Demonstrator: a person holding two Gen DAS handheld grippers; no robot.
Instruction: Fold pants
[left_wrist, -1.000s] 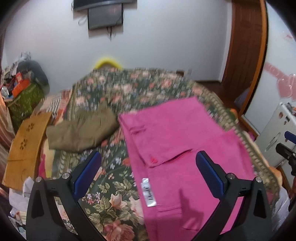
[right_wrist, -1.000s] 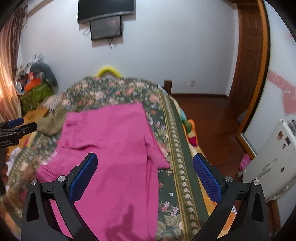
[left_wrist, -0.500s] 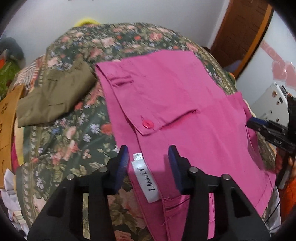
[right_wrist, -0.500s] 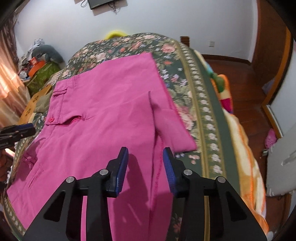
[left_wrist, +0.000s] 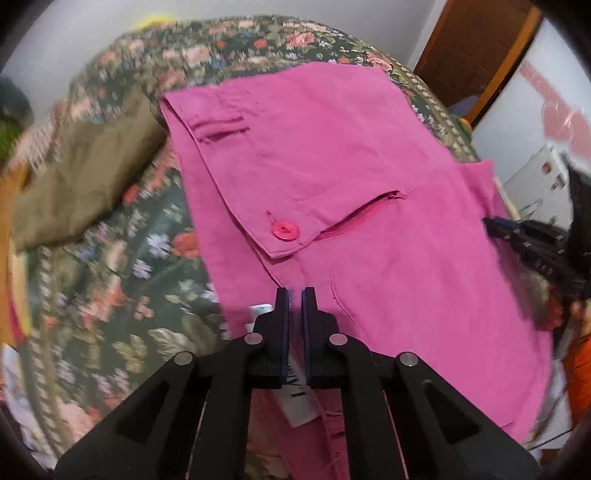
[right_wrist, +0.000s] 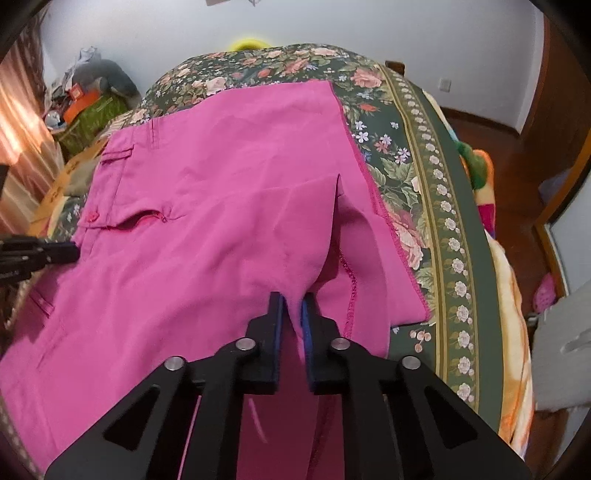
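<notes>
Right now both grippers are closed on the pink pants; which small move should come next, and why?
Probably lift both together and carry the near edge toward the far one. The left gripper pinches the pink pants beside the label, the right gripper pinches a raised fold.

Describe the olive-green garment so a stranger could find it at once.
Start at the bed with the dark floral bedspread, where the bright pink pants lie spread flat. Look just past the pants' waistband edge, on the side with the button: a folded olive-green garment lies there on the bedspread. It is the only dull, plain-coloured cloth, and it is already folded.
</notes>
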